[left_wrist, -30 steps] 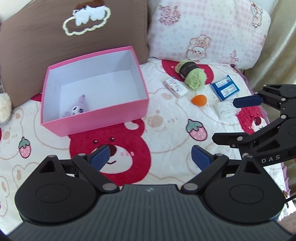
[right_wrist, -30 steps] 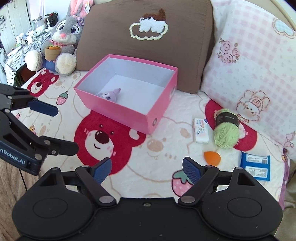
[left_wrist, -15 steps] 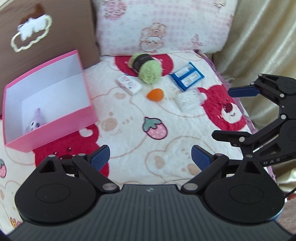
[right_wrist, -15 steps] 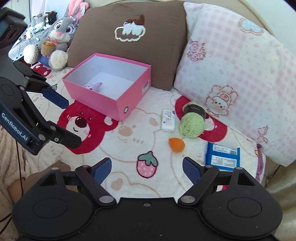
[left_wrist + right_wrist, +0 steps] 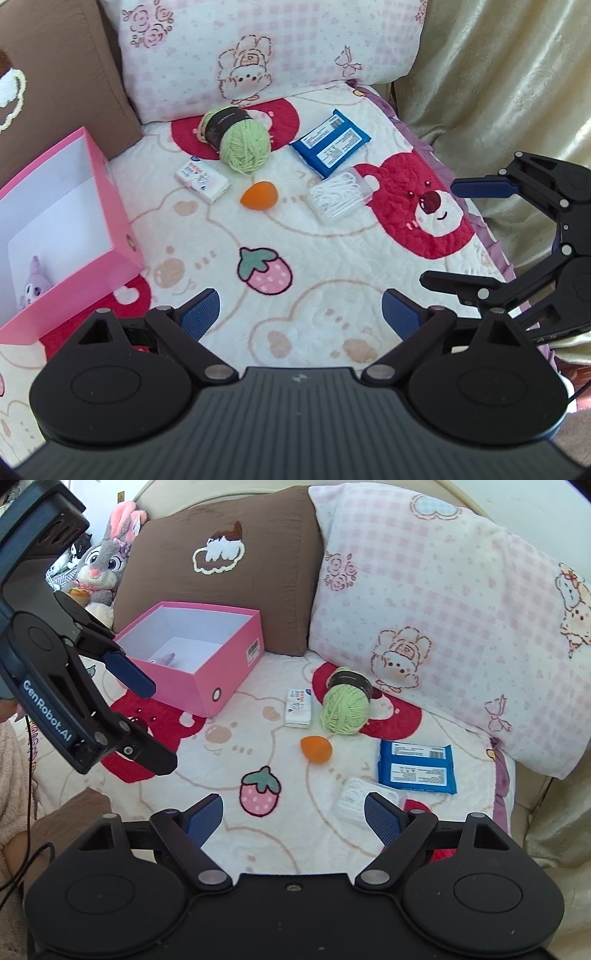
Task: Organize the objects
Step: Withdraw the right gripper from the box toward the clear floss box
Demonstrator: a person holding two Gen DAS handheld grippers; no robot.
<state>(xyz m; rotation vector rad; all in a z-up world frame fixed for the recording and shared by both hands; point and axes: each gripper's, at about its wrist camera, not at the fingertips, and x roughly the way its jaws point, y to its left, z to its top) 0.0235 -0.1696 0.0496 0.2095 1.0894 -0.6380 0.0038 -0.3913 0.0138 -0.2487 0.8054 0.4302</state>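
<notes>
Nearest to us, we hold the left gripper [image 5: 301, 314] and the right gripper [image 5: 293, 818] above the blanket [image 5: 332, 266], both with jaws spread wide and nothing between the blue pads. Just past the right gripper's right finger lies a clear packet of white swabs [image 5: 354, 805], and beside it, nearer the pillows, sits a blue wipes packet [image 5: 415, 767]. Further on we see an orange egg-shaped sponge [image 5: 258, 194] lying apart from the rest, in the middle of the loose items. Beyond it a small white tissue pack [image 5: 202, 178] rests just beside a green yarn ball [image 5: 242, 144] with a dark paper band; whether the two touch, we cannot tell. Off to our left stands the open pink box [image 5: 207, 686], well apart from the loose items, with a small purple plush toy [image 5: 35, 286] lying on its white floor. Farthest back, a brown cushion [image 5: 240, 572] and a pink checked pillow [image 5: 443, 627] lean side by side, with a grey rabbit plush [image 5: 101, 563] beyond the brown one's left edge.
</notes>
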